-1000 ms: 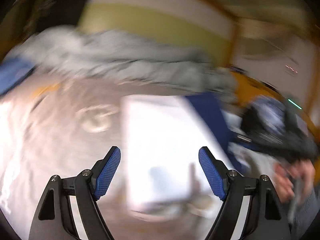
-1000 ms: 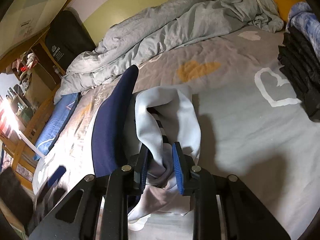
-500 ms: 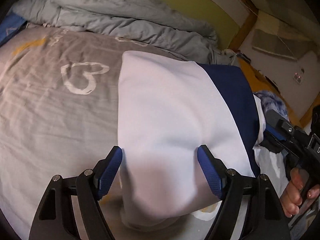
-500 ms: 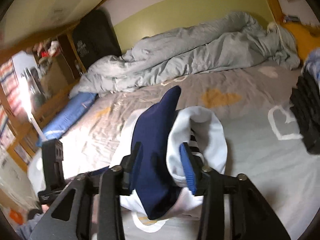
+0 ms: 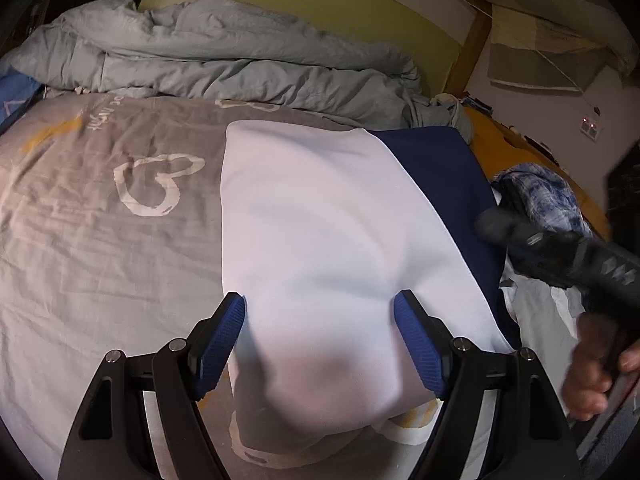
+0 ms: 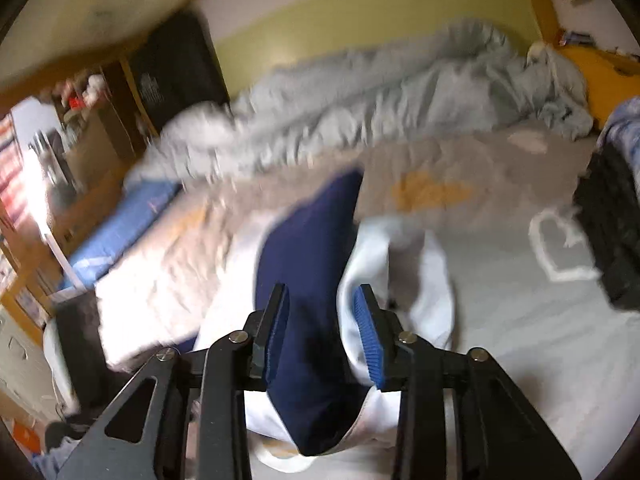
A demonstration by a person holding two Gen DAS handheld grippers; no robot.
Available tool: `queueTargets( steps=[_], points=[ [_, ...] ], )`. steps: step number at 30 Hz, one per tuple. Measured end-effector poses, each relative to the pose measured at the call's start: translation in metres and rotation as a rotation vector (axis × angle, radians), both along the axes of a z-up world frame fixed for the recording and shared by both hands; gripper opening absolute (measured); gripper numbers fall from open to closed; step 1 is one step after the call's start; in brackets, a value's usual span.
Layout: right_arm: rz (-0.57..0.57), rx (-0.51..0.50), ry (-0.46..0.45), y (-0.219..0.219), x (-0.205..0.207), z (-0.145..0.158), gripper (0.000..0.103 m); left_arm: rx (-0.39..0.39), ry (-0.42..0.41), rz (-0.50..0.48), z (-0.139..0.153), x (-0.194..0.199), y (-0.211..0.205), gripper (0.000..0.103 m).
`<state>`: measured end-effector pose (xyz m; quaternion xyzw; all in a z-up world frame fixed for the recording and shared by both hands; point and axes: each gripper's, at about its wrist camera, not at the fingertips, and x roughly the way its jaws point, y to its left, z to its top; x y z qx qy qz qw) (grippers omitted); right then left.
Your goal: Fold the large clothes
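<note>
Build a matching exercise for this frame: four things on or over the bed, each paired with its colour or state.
Things:
1. duvet
2. garment
3. left gripper
4. bedsheet

Descriptions:
A. white with a navy band
B. jaws wide apart, white cloth between
C. grey-green, bunched along the wall
D. grey with white heart outlines

Pairs: 1-C, 2-A, 3-B, 4-D

Each hand-held gripper (image 5: 320, 336) (image 6: 320, 332) has black angular arms, silver screws at the joints, and ribbed blue pads (image 5: 218, 344) inside the fingertips.
</note>
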<state>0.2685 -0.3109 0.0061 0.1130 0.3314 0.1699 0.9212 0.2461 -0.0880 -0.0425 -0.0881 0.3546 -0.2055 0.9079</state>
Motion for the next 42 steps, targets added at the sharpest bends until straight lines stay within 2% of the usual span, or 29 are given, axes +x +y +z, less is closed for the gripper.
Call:
queueTargets(
  steps=[1, 4, 5, 6, 7, 10, 13, 16, 18, 20, 21, 22, 24, 27, 28, 30, 32, 33, 35, 36, 37, 39, 41, 42],
  points=[
    [0.018, 0.017, 0.028, 0.001, 0.005, -0.008, 0.036, -0.002, 0.000, -0.005, -0.001, 0.000, 0.002, 0.079],
    [0.035, 0.046, 0.040, -0.002, 0.010, -0.014, 0.036, -0.015, 0.005, -0.020, -0.002, 0.000, 0.005, 0.079],
    [0.044, 0.037, 0.041, -0.002, 0.010, -0.014, 0.033, -0.020, 0.008, -0.021, -0.003, 0.001, 0.006, 0.079],
    [0.048, 0.007, 0.035, 0.000, 0.009, -0.013, 0.017, -0.029, 0.013, -0.023, -0.002, 0.001, 0.007, 0.079],
    [0.044, -0.022, 0.018, 0.002, 0.007, -0.011, 0.006, -0.034, 0.014, -0.026, -0.001, 0.001, 0.008, 0.079],
    [0.015, -0.028, -0.051, 0.002, -0.006, -0.001, 0.004, -0.096, -0.017, -0.028, 0.011, -0.001, 0.017, 0.079],
    [-0.037, -0.049, -0.084, 0.000, -0.017, 0.011, 0.004, -0.137, -0.026, 0.032, 0.024, 0.003, 0.029, 0.087],
    [-0.084, -0.043, -0.029, -0.014, -0.010, 0.003, 0.004, -0.209, 0.055, 0.055, 0.021, 0.019, 0.040, 0.087],
    [-0.089, 0.010, 0.040, -0.025, 0.000, -0.007, 0.004, -0.208, 0.161, 0.043, 0.007, 0.036, 0.037, 0.087],
    [-0.063, 0.058, 0.064, -0.030, 0.006, -0.013, 0.008, -0.209, 0.221, 0.007, -0.009, 0.046, 0.031, 0.089],
    [-0.054, 0.060, 0.055, -0.030, 0.006, -0.012, 0.019, -0.218, 0.233, 0.007, -0.015, 0.048, 0.031, 0.088],
    [-0.050, 0.046, 0.041, -0.028, 0.005, -0.011, 0.037, -0.231, 0.233, 0.012, -0.018, 0.048, 0.032, 0.089],
    [-0.064, -0.004, 0.022, -0.023, 0.004, -0.009, 0.056, -0.217, 0.208, 0.021, -0.018, 0.046, 0.031, 0.089],
    [-0.021, -0.007, 0.033, -0.015, 0.008, -0.013, 0.058, -0.142, 0.164, 0.024, -0.013, 0.042, 0.023, 0.089],
    [-0.022, -0.007, 0.037, -0.015, 0.011, -0.016, 0.064, -0.132, 0.158, 0.021, -0.012, 0.040, 0.022, 0.089],
    [-0.030, 0.017, 0.054, -0.016, 0.019, -0.025, 0.074, -0.124, 0.154, 0.006, -0.011, 0.039, 0.019, 0.089],
    [-0.030, 0.081, 0.075, -0.021, 0.027, -0.035, 0.075, -0.143, 0.159, -0.011, -0.012, 0.039, 0.017, 0.089],
    [-0.024, 0.108, 0.082, -0.024, 0.030, -0.038, 0.071, -0.154, 0.160, -0.014, -0.012, 0.040, 0.017, 0.089],
    [-0.039, 0.139, 0.081, -0.030, 0.032, -0.040, 0.052, -0.182, 0.165, -0.019, -0.014, 0.042, 0.020, 0.090],
    [-0.044, 0.158, 0.083, -0.034, 0.031, -0.040, 0.032, -0.215, 0.179, -0.025, -0.017, 0.046, 0.022, 0.091],
    [-0.032, 0.199, 0.082, -0.039, 0.030, -0.039, 0.020, -0.243, 0.193, -0.029, -0.020, 0.048, 0.025, 0.095],
    [-0.012, 0.259, 0.081, -0.043, 0.027, -0.037, 0.016, -0.330, 0.253, -0.041, -0.033, 0.059, 0.031, 0.099],
    [-0.010, 0.248, 0.066, -0.042, 0.023, -0.036, 0.015, -0.420, 0.299, -0.048, -0.044, 0.066, 0.037, 0.100],
    [-0.015, 0.246, 0.065, -0.041, 0.023, -0.037, 0.015, -0.435, 0.292, -0.043, -0.044, 0.066, 0.039, 0.100]
  ],
)
